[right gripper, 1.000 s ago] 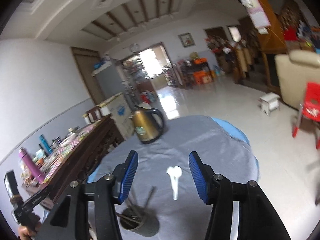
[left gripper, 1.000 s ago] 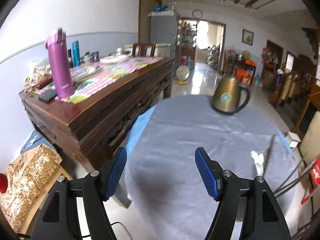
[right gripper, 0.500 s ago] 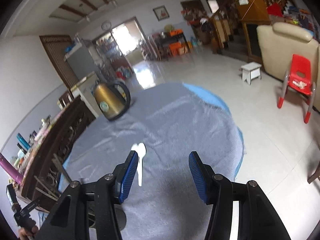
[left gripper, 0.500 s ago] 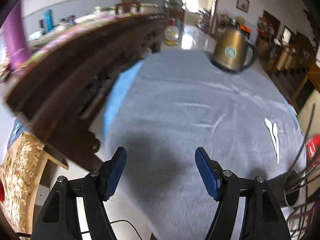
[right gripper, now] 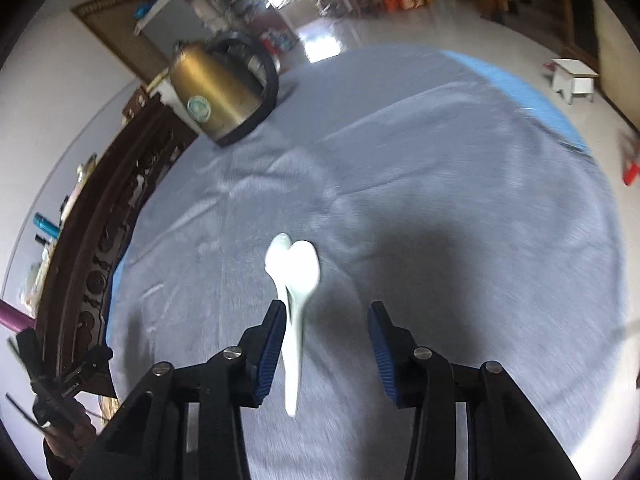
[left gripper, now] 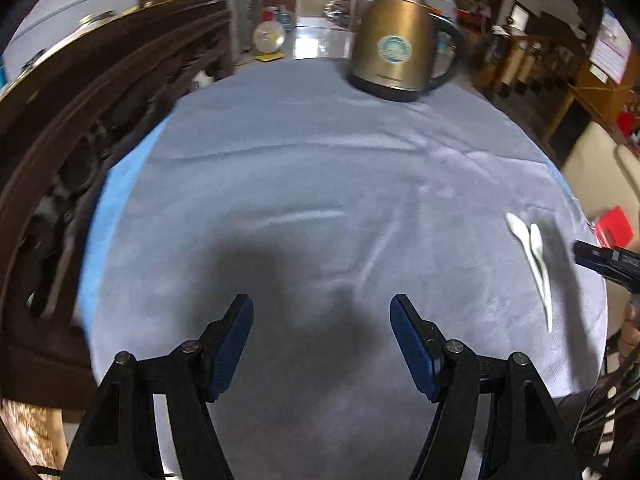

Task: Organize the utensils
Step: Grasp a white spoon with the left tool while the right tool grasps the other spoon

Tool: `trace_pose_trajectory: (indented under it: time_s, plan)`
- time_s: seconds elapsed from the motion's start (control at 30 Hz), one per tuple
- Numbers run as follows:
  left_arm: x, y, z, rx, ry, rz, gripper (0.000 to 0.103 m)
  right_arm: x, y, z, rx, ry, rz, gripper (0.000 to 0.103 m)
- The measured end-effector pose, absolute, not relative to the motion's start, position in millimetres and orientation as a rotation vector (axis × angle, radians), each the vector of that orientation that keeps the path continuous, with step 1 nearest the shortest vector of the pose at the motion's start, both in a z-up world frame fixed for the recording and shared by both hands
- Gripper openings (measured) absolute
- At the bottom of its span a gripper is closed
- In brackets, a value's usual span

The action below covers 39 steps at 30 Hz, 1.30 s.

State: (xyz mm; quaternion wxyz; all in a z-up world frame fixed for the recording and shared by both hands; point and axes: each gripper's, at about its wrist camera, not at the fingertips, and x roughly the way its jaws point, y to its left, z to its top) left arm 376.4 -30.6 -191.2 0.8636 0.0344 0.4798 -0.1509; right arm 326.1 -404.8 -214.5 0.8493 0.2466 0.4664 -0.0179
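On the grey cloth (right gripper: 460, 168), seemingly two white spoons (right gripper: 294, 276) between narrowing, empty right tongs (right gripper: 326, 342).

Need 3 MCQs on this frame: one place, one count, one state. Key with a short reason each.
1. Where do the white spoons lie?
A. inside the kettle
B. on the grey tablecloth
C. on the floor

2. How many white spoons?
A. two
B. four
C. one

3. How is the right tool?
A. shut on a spoon
B. shut on the kettle
C. open, over the spoon handles

Key: B, the spoons lie flat on the cloth; A, two bowls show side by side; C, its pads stand apart, having just narrowed, with no visible squeeze on the handles between them. The gold kettle stands far off.
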Motion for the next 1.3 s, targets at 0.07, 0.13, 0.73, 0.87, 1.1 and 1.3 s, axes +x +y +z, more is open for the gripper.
trace_pose_trajectory:
  time_s: [0.07, 0.13, 0.73, 0.87, 1.1, 1.3]
  plan:
    - [383, -43, -192, 0.070, 1.013, -0.360, 0.065, 343, -399, -221, 0.501, 1.002, -0.030, 0.045]
    - [390, -55, -192, 0.071, 1.022, -0.394, 0.059, 358, -397, -226, 0.500, 1.023, -0.026, 0.045]
    - [422, -146, -194, 0.128, 1.038, -0.648, 0.043, 387, -383, -248, 0.353, 1.104, -0.114, 0.005]
    - [434, -174, -202, 0.116, 1.057, -0.697, 0.043, 380, -397, -247, 0.377, 1.087, -0.149, 0.005]
    - [446, -219, -222, 0.063, 1.166, -0.812, 0.047, 372, -414, -251, 0.446, 1.064, -0.142, 0.005]
    - [437, -250, -241, 0.097, 1.209, -0.860, 0.048, 370, -415, -252, 0.451, 1.055, -0.122, 0.005]
